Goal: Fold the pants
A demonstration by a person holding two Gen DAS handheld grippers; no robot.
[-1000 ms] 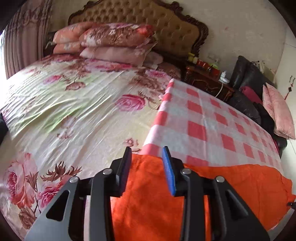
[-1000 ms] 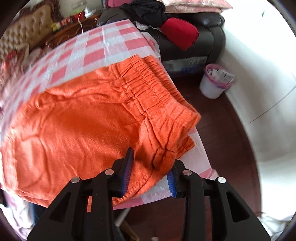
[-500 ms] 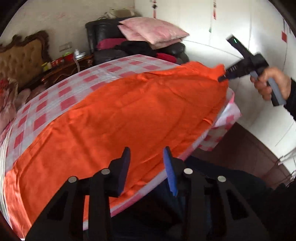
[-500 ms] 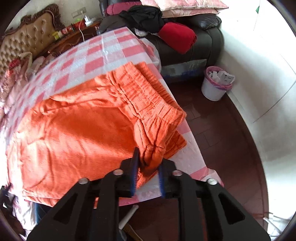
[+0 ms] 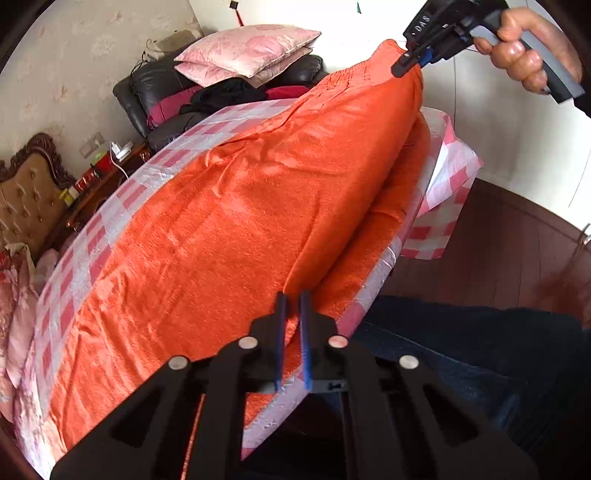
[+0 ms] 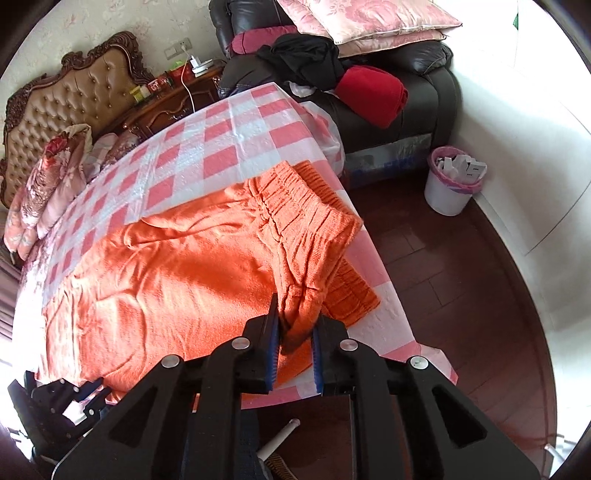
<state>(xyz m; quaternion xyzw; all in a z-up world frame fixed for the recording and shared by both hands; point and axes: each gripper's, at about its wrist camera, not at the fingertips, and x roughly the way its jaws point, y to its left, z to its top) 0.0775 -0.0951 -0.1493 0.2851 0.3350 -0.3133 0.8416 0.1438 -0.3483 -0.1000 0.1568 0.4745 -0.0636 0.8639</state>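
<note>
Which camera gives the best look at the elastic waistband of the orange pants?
The right wrist view: the gathered waistband lies open across the checked cloth, with the right gripper shut on one corner. The left wrist view shows the waistband only far off and edge-on, lifted at the far end of the orange pants.

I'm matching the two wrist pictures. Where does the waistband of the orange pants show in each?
Left wrist: the waistband is at upper right, lifted off the table, pinched by the right gripper.
Right wrist: the waistband is at centre, its near corner bunched between that gripper's fingers.
Shared landmark: the pink pillows on the black sofa.
</note>
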